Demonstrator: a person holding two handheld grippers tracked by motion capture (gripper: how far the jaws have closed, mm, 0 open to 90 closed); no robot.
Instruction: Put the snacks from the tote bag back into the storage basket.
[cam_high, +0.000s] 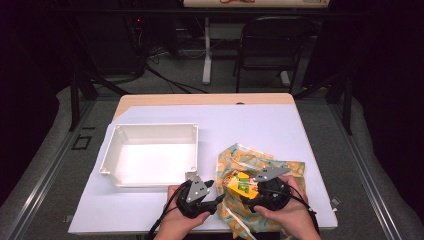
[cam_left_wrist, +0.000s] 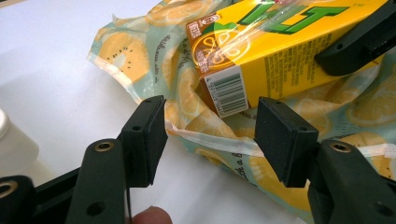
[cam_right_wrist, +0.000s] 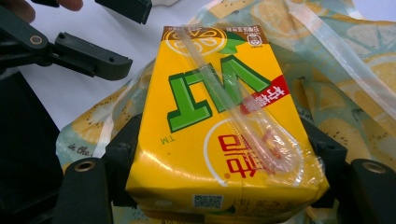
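The right claw (cam_right_wrist: 224, 154) is clamped on a yellow drink carton (cam_right_wrist: 219, 126), one jaw on each long side, so the box sits flat between them with its wrapped straw (cam_right_wrist: 243, 107) facing up and its printed end pointing away from the claw. Judging by the grip, the squeeze on the narrow sides keeps the carton from twisting while it is lifted clear of the lemon-print bag (cam_right_wrist: 345, 70), which lies crumpled beneath and beyond the claw on the bench (cam_high: 260, 125). The left claw (cam_left_wrist: 210, 135) stands open, holding nothing; just ahead of its jaws lies the bag's pale hemmed edge (cam_left_wrist: 219, 144), and past that the barcoded end of the carton. That placing suggests it is poised to pinch the fabric and hold the bag down while the carton comes out. To the far side of the left claw, in the high view, sits an empty white tray (cam_high: 150, 155), the likely place for the carton.
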